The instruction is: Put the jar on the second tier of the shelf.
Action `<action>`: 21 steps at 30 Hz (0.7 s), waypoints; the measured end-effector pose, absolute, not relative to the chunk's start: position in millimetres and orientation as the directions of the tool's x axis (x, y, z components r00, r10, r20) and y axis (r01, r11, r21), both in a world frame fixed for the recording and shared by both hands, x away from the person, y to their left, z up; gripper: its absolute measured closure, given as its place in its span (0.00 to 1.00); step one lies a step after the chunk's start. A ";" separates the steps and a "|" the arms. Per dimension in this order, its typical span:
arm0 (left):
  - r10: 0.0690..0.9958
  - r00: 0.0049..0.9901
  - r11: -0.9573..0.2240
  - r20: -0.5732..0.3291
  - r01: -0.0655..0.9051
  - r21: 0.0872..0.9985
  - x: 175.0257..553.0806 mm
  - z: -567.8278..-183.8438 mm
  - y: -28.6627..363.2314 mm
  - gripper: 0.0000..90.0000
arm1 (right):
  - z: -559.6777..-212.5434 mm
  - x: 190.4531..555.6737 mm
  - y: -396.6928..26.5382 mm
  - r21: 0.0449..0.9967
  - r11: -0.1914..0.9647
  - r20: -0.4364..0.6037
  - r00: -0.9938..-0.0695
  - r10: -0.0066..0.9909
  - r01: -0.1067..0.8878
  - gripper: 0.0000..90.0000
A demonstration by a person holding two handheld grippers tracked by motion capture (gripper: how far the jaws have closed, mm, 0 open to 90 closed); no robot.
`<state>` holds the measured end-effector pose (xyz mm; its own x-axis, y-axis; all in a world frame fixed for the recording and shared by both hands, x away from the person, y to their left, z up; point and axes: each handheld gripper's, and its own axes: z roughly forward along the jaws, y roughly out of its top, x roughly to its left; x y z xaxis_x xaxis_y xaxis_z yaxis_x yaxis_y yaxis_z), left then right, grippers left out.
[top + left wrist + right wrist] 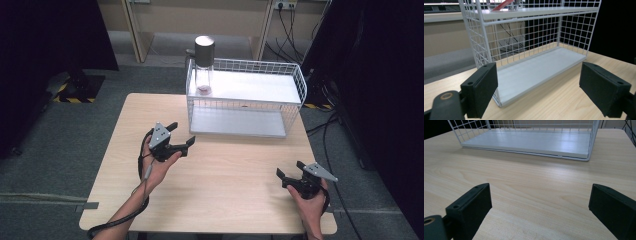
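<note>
Facing wire rack [534, 45], left gripper [537, 90] gaping, near its corner.

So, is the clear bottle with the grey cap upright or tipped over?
Upright: the clear bottle with the grey cap stands on the white wire rack's top shelf, cap upward.

A white wire rack [245, 95] stands on the wooden table [220, 185].

Left gripper view: the wire rack [529, 50] is cut off at the frame's top edge; the clear container [502, 6] on its upper shelf shows only its base, upper centre. Right gripper view: the rack's [524, 142] upper tier is out of frame. High view: the bottle's pinkish contents [204, 89] are too small to identify.
</note>
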<state>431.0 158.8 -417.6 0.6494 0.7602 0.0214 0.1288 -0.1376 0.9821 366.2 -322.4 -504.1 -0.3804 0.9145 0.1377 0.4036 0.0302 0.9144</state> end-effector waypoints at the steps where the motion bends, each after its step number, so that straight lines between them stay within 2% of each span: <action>1: 0.761 0.649 -0.137 0.020 0.131 0.982 430.2 -419.1 159.7 0.16 | -504.1 366.2 -322.4 0.914 0.029 0.139 -0.380 0.914 0.404 0.05; 21: 0.768 0.640 -0.136 -0.009 0.177 0.975 403.1 -467.7 180.3 0.15 | -504.1 366.1 -322.2 0.913 0.026 0.142 -0.379 0.915 0.406 0.05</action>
<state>403.1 180.3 -467.7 0.6403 0.7681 -0.0091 0.1771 -0.1361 0.9747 366.1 -322.2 -504.1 -0.3787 0.9145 0.1420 0.4064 0.0265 0.9133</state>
